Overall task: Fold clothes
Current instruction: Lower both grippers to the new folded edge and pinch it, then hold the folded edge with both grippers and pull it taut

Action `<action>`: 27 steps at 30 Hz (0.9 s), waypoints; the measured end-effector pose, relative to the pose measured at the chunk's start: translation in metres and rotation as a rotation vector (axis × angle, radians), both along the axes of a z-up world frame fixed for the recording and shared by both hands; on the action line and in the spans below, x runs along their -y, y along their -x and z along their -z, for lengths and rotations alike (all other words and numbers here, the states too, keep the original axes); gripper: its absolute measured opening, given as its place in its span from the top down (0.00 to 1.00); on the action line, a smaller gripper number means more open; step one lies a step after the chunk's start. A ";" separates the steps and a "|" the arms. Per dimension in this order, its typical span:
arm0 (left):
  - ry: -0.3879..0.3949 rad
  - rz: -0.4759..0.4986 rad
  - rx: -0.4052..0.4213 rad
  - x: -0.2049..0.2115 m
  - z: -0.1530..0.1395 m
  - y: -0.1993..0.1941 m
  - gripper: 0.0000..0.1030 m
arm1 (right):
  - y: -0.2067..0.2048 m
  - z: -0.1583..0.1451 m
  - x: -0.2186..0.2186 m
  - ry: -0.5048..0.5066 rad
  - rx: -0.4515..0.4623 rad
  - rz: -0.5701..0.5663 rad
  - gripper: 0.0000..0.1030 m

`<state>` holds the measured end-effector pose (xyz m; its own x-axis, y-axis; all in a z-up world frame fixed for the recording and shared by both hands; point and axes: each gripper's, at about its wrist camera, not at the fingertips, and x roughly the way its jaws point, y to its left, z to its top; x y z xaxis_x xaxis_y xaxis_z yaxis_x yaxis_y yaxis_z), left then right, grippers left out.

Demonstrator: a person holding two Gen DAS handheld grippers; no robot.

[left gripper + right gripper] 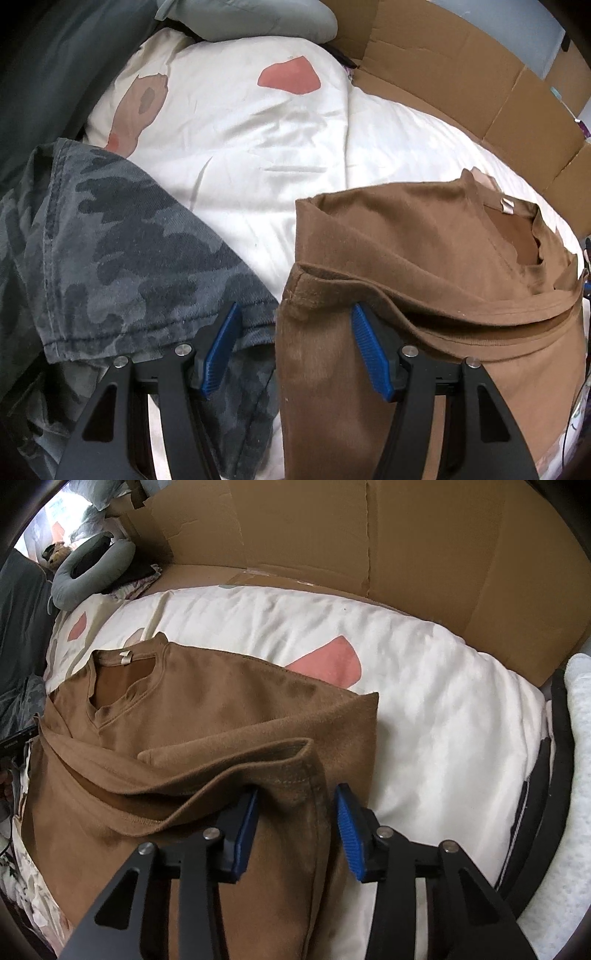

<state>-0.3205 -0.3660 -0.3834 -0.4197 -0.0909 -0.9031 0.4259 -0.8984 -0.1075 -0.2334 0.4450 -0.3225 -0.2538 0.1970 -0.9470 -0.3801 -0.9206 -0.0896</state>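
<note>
A bed under a cream quilt (pixel 258 147) with pink and tan patches carries 1 brown T-shirt (pixel 207 716), collar toward the cardboard sheet (pixel 332 535) along the quilt's far edge, with a grey camouflage garment (pixel 122 236) lying beside the shirt.

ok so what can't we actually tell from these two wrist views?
- Left wrist: the brown shirt runs off the bottom edge, so its hem is unseen.
- Left wrist: the camo garment is cut off at the left and bottom edges and partly covered by the left gripper.
- Right wrist: the right gripper hides the shirt's lower fold.
- Right wrist: the small dark object at the left edge is unidentifiable.
</note>
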 end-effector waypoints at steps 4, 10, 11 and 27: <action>-0.020 -0.004 -0.020 0.016 0.002 -0.003 0.39 | 0.001 0.001 -0.003 0.015 -0.005 -0.003 0.65; -0.039 0.004 -0.043 0.023 0.006 -0.007 0.49 | 0.006 0.002 -0.009 0.023 -0.013 -0.003 0.65; -0.045 0.004 -0.048 0.024 0.006 -0.007 0.51 | 0.008 0.004 -0.009 0.024 -0.015 -0.003 0.66; -0.116 -0.068 -0.227 0.027 -0.021 -0.035 0.91 | -0.013 -0.024 -0.024 0.027 -0.103 0.087 0.94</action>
<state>-0.2851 -0.3928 -0.3623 -0.6089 -0.0276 -0.7927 0.4383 -0.8447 -0.3072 -0.2204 0.4690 -0.2983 -0.3333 0.1973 -0.9219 -0.4646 -0.8852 -0.0215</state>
